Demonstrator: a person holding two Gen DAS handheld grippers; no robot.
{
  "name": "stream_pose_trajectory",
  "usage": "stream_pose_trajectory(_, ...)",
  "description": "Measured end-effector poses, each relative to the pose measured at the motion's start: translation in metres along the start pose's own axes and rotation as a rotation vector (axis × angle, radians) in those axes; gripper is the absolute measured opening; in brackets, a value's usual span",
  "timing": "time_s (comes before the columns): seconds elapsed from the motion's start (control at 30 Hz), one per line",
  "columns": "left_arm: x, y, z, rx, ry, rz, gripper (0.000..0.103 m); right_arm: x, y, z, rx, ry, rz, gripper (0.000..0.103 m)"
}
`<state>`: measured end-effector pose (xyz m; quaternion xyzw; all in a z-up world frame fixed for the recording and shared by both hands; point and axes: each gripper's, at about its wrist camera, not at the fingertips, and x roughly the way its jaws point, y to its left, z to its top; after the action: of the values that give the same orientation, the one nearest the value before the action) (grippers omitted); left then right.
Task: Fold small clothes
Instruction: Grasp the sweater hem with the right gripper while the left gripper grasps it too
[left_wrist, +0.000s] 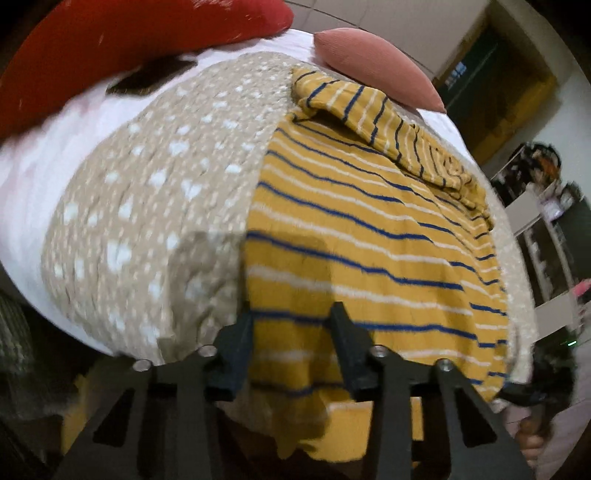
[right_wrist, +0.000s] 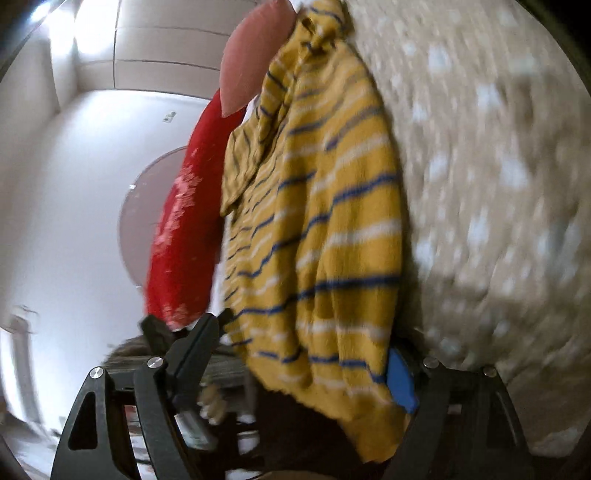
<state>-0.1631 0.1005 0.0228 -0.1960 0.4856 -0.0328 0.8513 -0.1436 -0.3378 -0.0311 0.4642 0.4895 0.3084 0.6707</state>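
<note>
shirt (left_wrist: 351, 236): yellow striped, flat on dotted beige blanket (left_wrist: 155, 192)
left gripper (left_wrist: 291, 332): fingers apart, over hem
right gripper (right_wrist: 306, 354): spread wide, hem between

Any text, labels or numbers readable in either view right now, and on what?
No text can be read.
Sign on the dark door: light marks, too blurred to read.
Small wall plate: too small to read.
Striped shirt: no label or print showing.

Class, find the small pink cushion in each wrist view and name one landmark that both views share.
Left wrist view: the small pink cushion lies top centre-right, beyond the yellow striped shirt.
Right wrist view: it sits at the top, left of centre.
Shared landmark: the large red pillow beside it.
</note>
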Motion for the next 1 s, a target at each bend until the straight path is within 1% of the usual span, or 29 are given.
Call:
stream_pose_trajectory(0.1, -0.001, 0.007, -0.009, -0.041, 0.017, -0.059, 0.037, 0.009, -0.012, -0.014, 0.05, 0.05, 0.055, 0.086)
stream_pose_trajectory(0.17, 0.0, 0.01, -0.015, -0.058, 0.023, -0.09, 0.037, 0.016, -0.018, -0.02, 0.074, 0.069, 0.076, 0.086)
stream_pose_trajectory(0.23, 0.001, 0.012, -0.019, -0.079, 0.025, -0.117, 0.037, 0.023, -0.021, -0.026, 0.089, 0.087, 0.078, 0.086)
stream_pose_trajectory(0.3, 0.002, 0.012, -0.024, -0.094, 0.021, -0.144, 0.045, 0.03, -0.021, -0.031, 0.081, 0.099, 0.056, 0.086)
stream_pose_trajectory(0.4, 0.006, 0.011, -0.031, -0.104, 0.031, -0.173, 0.054, 0.037, -0.012, -0.03, 0.034, 0.101, -0.007, 0.084)
stream_pose_trajectory(0.47, 0.01, 0.008, -0.036, -0.107, 0.055, -0.183, 0.056, 0.044, -0.003, -0.03, -0.01, 0.103, -0.055, 0.082)
stream_pose_trajectory(0.57, 0.02, 0.006, -0.047, -0.113, 0.099, -0.187, 0.056, 0.049, 0.006, -0.035, -0.064, 0.105, -0.122, 0.074)
stream_pose_trajectory(0.6, 0.021, 0.007, -0.05, -0.121, 0.105, -0.185, 0.047, 0.051, 0.008, -0.036, -0.073, 0.105, -0.141, 0.069)
stream_pose_trajectory(0.63, 0.022, 0.008, -0.051, -0.139, 0.126, -0.177, 0.04, 0.05, 0.008, -0.037, -0.078, 0.104, -0.155, 0.062)
stream_pose_trajectory(0.67, 0.023, 0.011, -0.051, -0.159, 0.134, -0.179, 0.031, 0.052, 0.008, -0.037, -0.083, 0.105, -0.168, 0.058)
stream_pose_trajectory(0.7, 0.021, 0.014, -0.051, -0.184, 0.136, -0.184, 0.021, 0.053, 0.009, -0.037, -0.086, 0.104, -0.181, 0.049)
stream_pose_trajectory(0.73, 0.018, 0.016, -0.051, -0.199, 0.133, -0.183, 0.016, 0.05, 0.008, -0.037, -0.088, 0.103, -0.191, 0.035)
stream_pose_trajectory(0.77, 0.013, 0.017, -0.051, -0.205, 0.128, -0.188, 0.012, 0.046, 0.006, -0.038, -0.089, 0.103, -0.196, 0.027)
stream_pose_trajectory(0.8, 0.007, 0.017, -0.052, -0.209, 0.118, -0.197, 0.011, 0.04, 0.003, -0.038, -0.091, 0.105, -0.192, 0.014)
stream_pose_trajectory(0.9, -0.019, 0.008, -0.053, -0.187, 0.065, -0.204, 0.011, 0.03, 0.011, -0.04, -0.117, 0.089, -0.176, 0.012)
stream_pose_trajectory(1.0, -0.036, 0.0, -0.05, -0.181, 0.038, -0.226, 0.011, 0.014, 0.02, -0.046, -0.15, 0.071, -0.154, 0.007)
